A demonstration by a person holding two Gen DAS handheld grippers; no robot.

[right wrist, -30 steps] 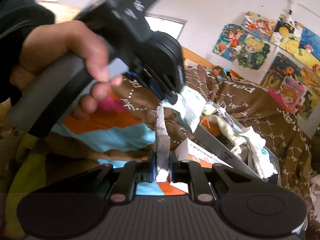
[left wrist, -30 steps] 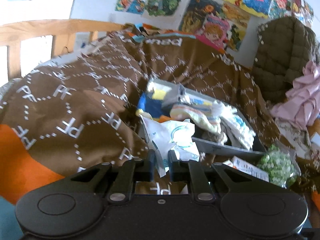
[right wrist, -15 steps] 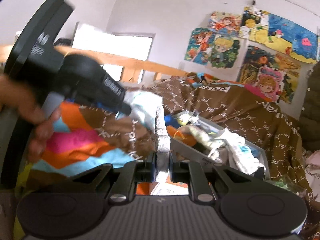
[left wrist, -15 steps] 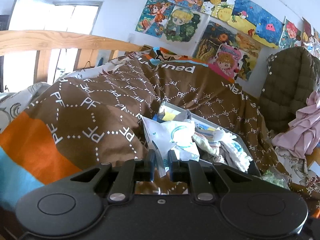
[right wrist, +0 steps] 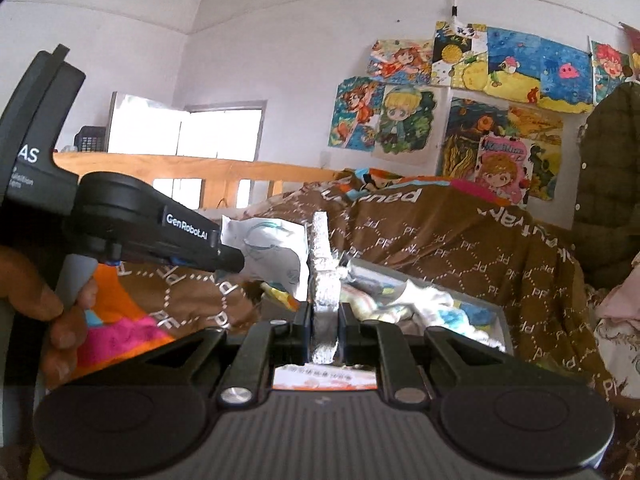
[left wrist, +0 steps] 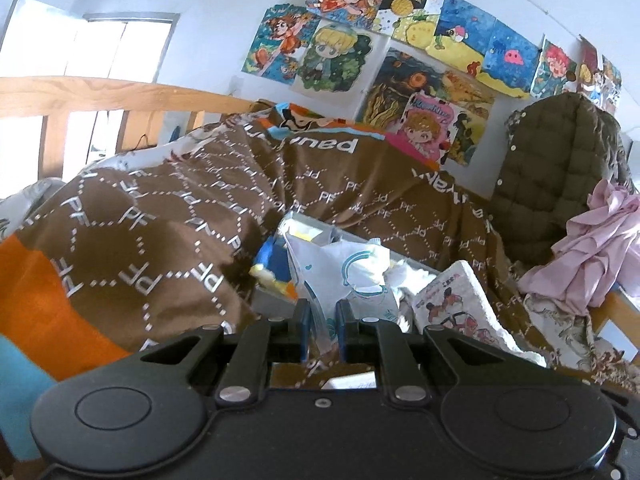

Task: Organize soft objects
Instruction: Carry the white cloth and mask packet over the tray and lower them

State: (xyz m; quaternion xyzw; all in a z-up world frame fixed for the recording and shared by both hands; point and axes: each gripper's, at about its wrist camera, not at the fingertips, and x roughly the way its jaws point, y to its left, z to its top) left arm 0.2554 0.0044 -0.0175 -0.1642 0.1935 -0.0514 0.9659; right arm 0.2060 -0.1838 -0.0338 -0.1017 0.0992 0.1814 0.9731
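My left gripper (left wrist: 323,308) is shut on a white plastic packet with a teal print (left wrist: 344,276), held above the bed. It also shows in the right wrist view (right wrist: 264,252), held by the left gripper (right wrist: 234,259). My right gripper (right wrist: 324,312) is shut on a flat white foam-like pad with a cartoon print (right wrist: 324,264), seen edge-on; its printed face shows in the left wrist view (left wrist: 456,304). A grey fabric organizer box (right wrist: 498,320) full of small soft clothes lies on the brown blanket (left wrist: 160,216) behind both packets.
A wooden bed rail (left wrist: 80,96) runs along the left. A dark olive quilted jacket (left wrist: 560,168) and a pink garment (left wrist: 592,248) hang at the right. Cartoon posters (left wrist: 400,40) cover the wall. A printed box (right wrist: 324,378) lies below my right gripper.
Both grippers have lifted and tilted up, so the box sits lower in view. The right gripper's pad has come into the left view beside the packet. Both grips are unchanged.
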